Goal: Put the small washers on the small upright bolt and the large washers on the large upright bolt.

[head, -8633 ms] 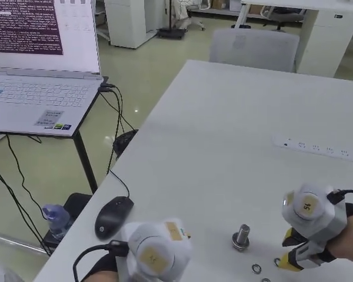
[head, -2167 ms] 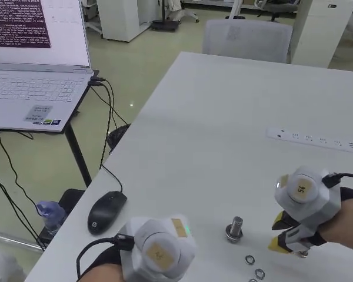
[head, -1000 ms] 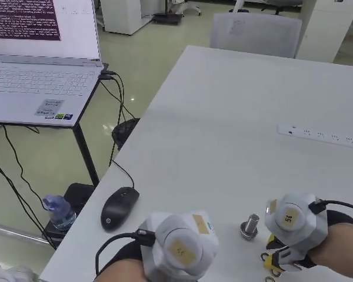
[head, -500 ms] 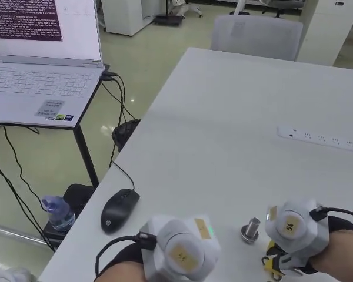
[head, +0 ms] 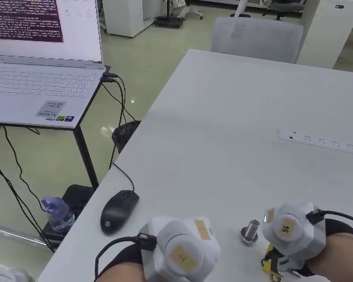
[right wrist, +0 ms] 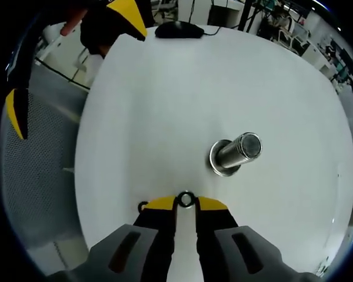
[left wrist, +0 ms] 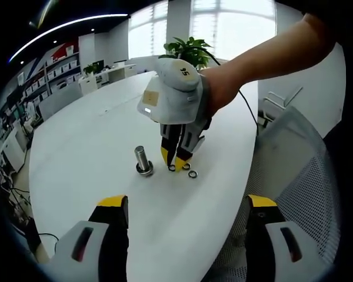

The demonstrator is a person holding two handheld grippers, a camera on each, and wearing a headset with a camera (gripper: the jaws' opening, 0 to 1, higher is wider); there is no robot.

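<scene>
An upright steel bolt (head: 250,231) stands on the white table (head: 223,147) near its front edge. In the right gripper view, my right gripper (right wrist: 186,204) is shut on a small washer (right wrist: 186,200), just short of the bolt (right wrist: 235,154). Another washer (right wrist: 142,206) peeks out beside the left jaw. The left gripper view shows the right gripper (left wrist: 176,160) tip-down at the table, right of the bolt (left wrist: 143,161), with a loose washer (left wrist: 193,174) beside it. My left gripper (left wrist: 187,202) is open and holds nothing, a short way back from them.
A black mouse (head: 119,210) with its cable lies left of the grippers. A white power strip (head: 320,143) runs along the far right. A laptop (head: 35,88) sits on a side stand to the left, and a grey chair (head: 256,36) stands at the table's far end.
My right gripper has moved left, closer to the bolt, and down onto the washers. The left gripper has barely moved. The head camera has shifted slightly.
</scene>
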